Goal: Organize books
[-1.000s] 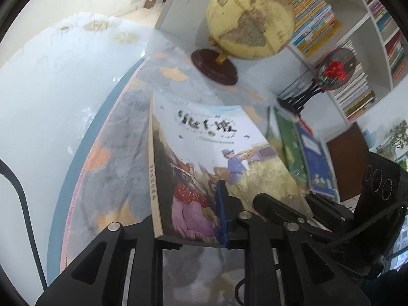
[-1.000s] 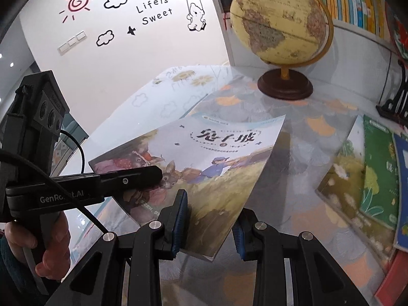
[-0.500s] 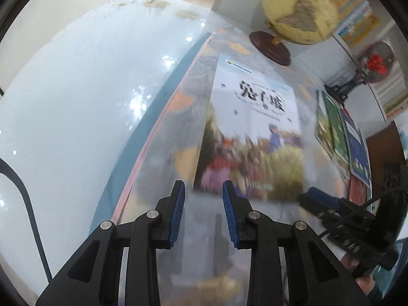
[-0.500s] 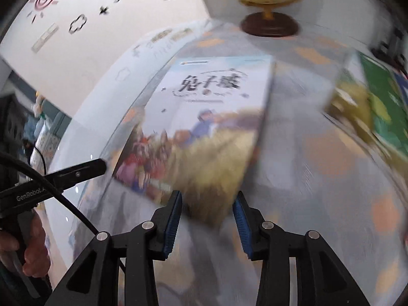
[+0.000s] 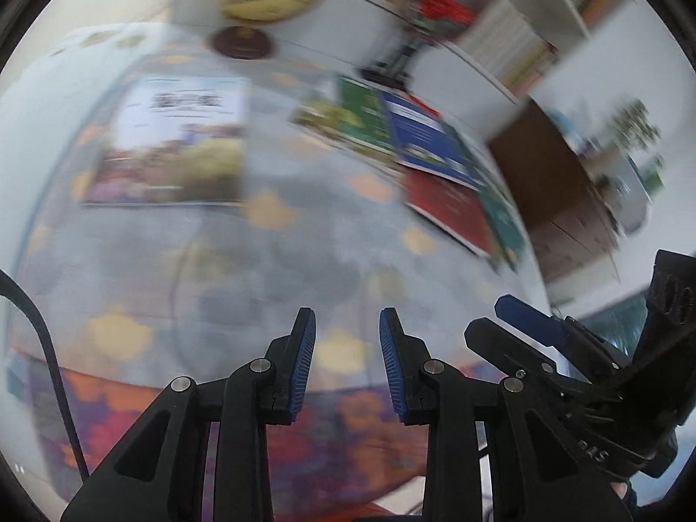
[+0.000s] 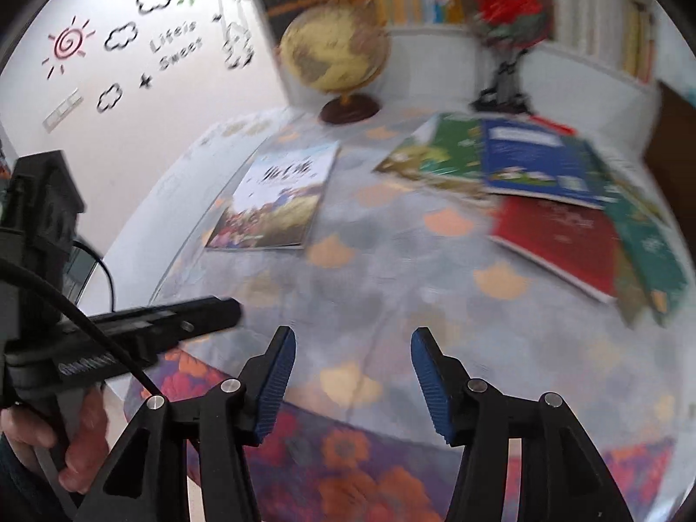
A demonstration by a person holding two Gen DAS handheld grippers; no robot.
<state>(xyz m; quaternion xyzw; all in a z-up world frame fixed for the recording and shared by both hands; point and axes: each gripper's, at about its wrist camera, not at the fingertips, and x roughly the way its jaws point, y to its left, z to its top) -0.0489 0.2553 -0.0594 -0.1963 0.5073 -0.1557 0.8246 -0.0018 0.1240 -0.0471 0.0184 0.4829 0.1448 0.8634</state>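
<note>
Both grippers empty — left gripper [image 5: 346,317] slightly apart, right gripper [image 6: 353,336] opening — picture book [image 6: 276,200] flat near the globe [image 6: 335,50], beside the book pile [image 6: 535,191].

Kids' reading room or home study, prob. White shelves [image 6: 600,30] packed w/ books along back wall; globe [image 6: 332,50] on table [image 6: 391,269] w/ leaf-print cloth; wall stickers [image 6: 130,43]: sun, clouds, "Life is Sweet". Picture books [image 6: 539,165] spread flat.

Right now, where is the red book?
In the right wrist view, the red book lies at the table's right, partly under the blue book.
</note>
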